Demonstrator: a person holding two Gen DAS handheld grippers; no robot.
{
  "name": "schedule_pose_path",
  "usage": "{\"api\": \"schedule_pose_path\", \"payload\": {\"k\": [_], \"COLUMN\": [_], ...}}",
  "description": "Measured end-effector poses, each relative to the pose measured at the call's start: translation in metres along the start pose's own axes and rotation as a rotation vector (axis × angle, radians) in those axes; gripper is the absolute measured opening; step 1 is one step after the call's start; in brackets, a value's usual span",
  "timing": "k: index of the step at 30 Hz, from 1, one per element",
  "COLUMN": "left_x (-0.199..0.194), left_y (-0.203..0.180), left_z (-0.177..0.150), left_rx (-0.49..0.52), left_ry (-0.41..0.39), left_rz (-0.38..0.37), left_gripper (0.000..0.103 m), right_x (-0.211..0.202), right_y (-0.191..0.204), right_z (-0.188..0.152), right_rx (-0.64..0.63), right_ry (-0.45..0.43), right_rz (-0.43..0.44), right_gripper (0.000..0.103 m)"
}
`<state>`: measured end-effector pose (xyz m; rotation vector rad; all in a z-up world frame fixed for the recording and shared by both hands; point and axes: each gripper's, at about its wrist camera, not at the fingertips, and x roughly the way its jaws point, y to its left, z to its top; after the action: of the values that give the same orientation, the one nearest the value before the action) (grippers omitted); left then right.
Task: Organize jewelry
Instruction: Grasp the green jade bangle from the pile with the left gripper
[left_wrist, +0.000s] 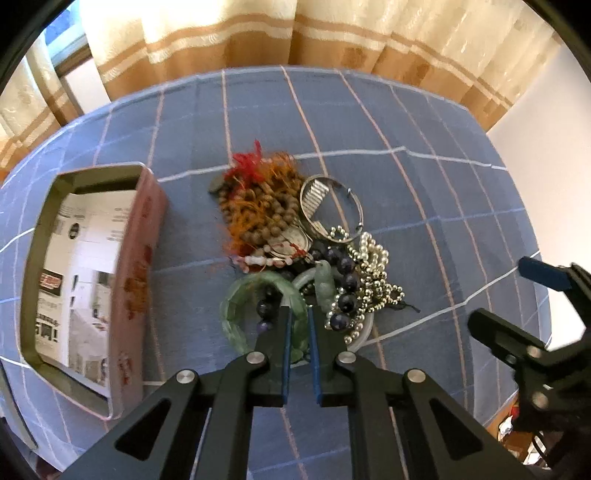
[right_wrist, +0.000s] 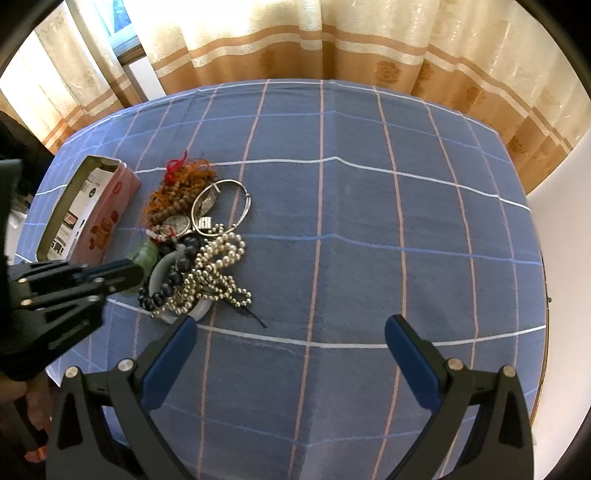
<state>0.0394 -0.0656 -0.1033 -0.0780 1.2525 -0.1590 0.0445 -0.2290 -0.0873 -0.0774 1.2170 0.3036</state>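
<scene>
Here the left gripper (left_wrist: 299, 314), clamped on the green bangle (left_wrist: 236, 295), risks dragging tangled dark beads (left_wrist: 347, 280) along; the right gripper (right_wrist: 291, 347) stands apart.

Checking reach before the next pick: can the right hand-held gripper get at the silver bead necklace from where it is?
Probably yes. The right hand-held gripper stands open beside the pile, and the silver bead necklace lies on its near edge, uncovered.

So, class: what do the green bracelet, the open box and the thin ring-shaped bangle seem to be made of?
Green bracelet: translucent, glossy, likely jade or glass. Box: thin folded rim, printed sides, probably tin. Bangle: bright, reflective, silver-coloured metal.
</scene>
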Motion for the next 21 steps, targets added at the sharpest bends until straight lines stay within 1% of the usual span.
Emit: {"api": "schedule_pose_path", "payload": {"k": [4,7,8,9,11,14,17,20,21], "left_x": [-0.024,-0.042,-0.047,-0.047,-0.053,-0.061,-0.067,-0.071,-0.073], "left_y": [0.01,0.025,0.03,0.03,0.038,0.047,0.051,0.054,0.057], "left_z": [-0.002,-0.006,-0.007,-0.009,-0.012,-0.017,-0.019,-0.019,-0.019], "left_rx": [-0.022,-0.056,-0.069,-0.077,-0.098,-0.122,-0.125,-0.11,-0.11], "left_ry": [-0.043,-0.065,-0.073,-0.079,-0.091,-0.104,-0.115,-0.127,-0.131], "left_rz": [0.007,0.015,0.019,0.021,0.026,0.031,0.042,0.068,0.073], "left_gripper": [0.008,0.008,0.008,0.008,0.008,0.008,0.008,0.008,0.008], "right_x": [0.001,0.002,0.004,0.005,0.009,0.012,0.014,0.016,0.017], "right_y": [0.006,0.012,0.015,0.018,0.022,0.03,0.041,0.055,0.06], "right_z": [0.006,0.011,0.013,0.014,0.017,0.019,0.026,0.041,0.048], "right_rx": [-0.004,-0.014,-0.022,-0.027,-0.035,-0.051,-0.072,-0.105,-0.114], "right_ry": [-0.011,-0.028,-0.033,-0.035,-0.026,-0.024,-0.026,-0.056,-0.069], "right_rz": [0.011,0.025,0.032,0.042,0.063,0.067,0.108,0.111,0.118], "right_gripper": [0.103,0.103,0.102,0.096,0.09,0.089,0.083,0.083,0.081]}}
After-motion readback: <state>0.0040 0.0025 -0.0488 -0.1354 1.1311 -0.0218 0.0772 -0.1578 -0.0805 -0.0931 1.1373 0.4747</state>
